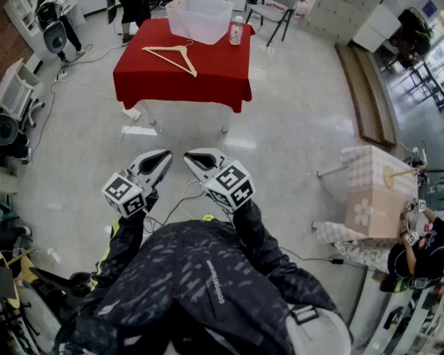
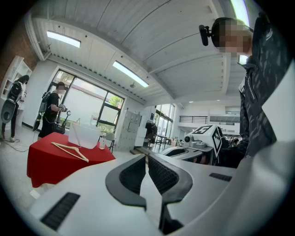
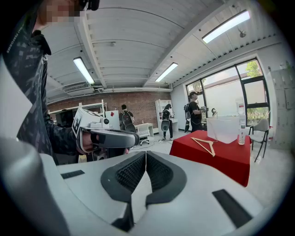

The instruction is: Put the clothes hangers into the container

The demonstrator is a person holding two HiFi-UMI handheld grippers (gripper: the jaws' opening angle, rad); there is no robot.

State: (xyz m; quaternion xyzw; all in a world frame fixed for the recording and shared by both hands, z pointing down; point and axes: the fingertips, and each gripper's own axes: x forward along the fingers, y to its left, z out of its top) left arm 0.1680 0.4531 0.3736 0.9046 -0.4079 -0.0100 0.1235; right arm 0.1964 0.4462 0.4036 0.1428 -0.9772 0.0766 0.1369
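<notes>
Standing well back from the red-draped table [image 1: 208,76] here, the person in the dark patterned jacket has both claws held low in front of the body, side by side with the tips angled a bit toward each other. Left gripper [image 2: 146,159] is fully closed with its ribbed black pads pressed together and nothing between them. Same deal with the right gripper [image 3: 145,154]: pads meeting, nothing pinched. A stretch of bare grey floor [image 1: 291,139] lies between the claws and the table. The wooden clothes hanger [image 1: 170,57] is lying flat on the red cloth, toward the left half of the tabletop, hook end pointing at the container [image 1: 201,19] (a translucent white tub sitting at the far edge of the table). Hanger is just beside the tub, outside it, and I can't tell whether the hook quite touches the tub's wall. A small clear bottle [image 1: 236,31] stands upright right next to the tub on its right. Behind that there's a chair [image 1: 274,17]. Off to the right of the head view sits a smaller table with a pale checked cover [image 1: 378,184], and another person's arm [image 1: 416,239] shows at the edge there. From the right gripper view you can also see a few people with backpacks [image 3: 193,110] near the big windows.
</notes>
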